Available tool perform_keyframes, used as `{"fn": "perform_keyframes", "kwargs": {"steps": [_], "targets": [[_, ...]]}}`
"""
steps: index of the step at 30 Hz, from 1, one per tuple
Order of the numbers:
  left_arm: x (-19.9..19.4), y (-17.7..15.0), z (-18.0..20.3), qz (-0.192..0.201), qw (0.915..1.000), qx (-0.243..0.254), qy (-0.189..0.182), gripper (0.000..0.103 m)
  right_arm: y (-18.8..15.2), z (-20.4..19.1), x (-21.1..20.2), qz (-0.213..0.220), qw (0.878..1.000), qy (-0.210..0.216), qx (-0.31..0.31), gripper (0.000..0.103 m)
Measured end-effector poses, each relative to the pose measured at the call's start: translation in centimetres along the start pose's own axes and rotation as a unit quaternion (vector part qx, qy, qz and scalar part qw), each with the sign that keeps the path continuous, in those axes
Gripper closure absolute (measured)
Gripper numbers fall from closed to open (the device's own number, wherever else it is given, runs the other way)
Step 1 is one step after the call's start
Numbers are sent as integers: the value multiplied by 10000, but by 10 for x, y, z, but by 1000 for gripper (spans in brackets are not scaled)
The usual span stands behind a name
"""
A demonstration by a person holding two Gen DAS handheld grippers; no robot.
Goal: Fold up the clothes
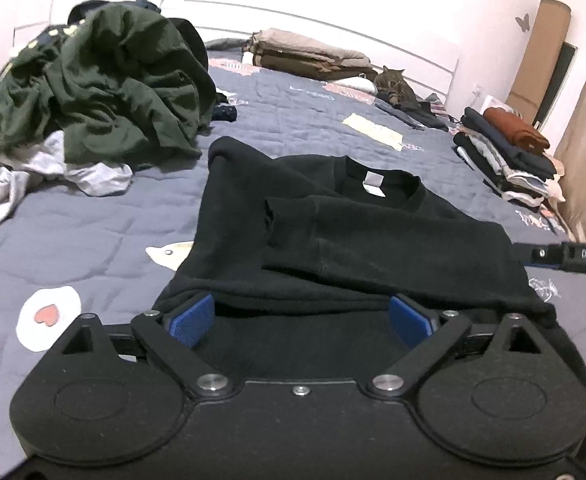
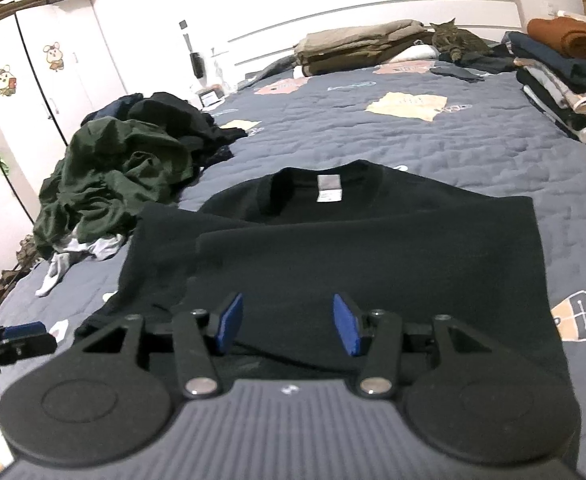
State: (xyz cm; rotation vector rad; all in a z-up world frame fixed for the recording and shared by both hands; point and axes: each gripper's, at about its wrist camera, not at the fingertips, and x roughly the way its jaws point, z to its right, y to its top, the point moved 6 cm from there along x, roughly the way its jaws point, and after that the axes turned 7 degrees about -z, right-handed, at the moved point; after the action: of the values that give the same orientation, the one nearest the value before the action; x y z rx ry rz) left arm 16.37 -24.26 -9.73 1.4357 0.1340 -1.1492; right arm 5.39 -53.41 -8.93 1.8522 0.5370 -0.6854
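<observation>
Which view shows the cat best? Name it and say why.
The left wrist view: the cat sits facing the camera beside the folded beige bedding, head and striped body distinct. In the right wrist view the cat lies farther off near the frame's upper edge, smaller.

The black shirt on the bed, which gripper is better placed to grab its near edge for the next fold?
Probably left. The left gripper is wide open right at the black shirt's near hem. The right gripper is also open, but narrower, over the shirt's middle.
</observation>
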Motion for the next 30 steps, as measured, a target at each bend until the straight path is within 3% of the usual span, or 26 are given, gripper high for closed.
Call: {"fn": "perform_keyframes", "kwargs": {"steps": [8,13,20,30], "targets": [[-22,-18,9,165,9998,130,-17,8,-8,-26,-6,44,9999,-1,-158,48],[-25,-38,13,63,9999,42,-155,6,-13,-40,-17,269,9996,23,-63,39],[-43,-56,22,153,9995,248,-120,6,-32,-65,-33,251,9987,24,-445,32],[-70,-74,17,226,9995,170,159,6,-74,-82,-64,361,9976,-191,-561,25]]}}
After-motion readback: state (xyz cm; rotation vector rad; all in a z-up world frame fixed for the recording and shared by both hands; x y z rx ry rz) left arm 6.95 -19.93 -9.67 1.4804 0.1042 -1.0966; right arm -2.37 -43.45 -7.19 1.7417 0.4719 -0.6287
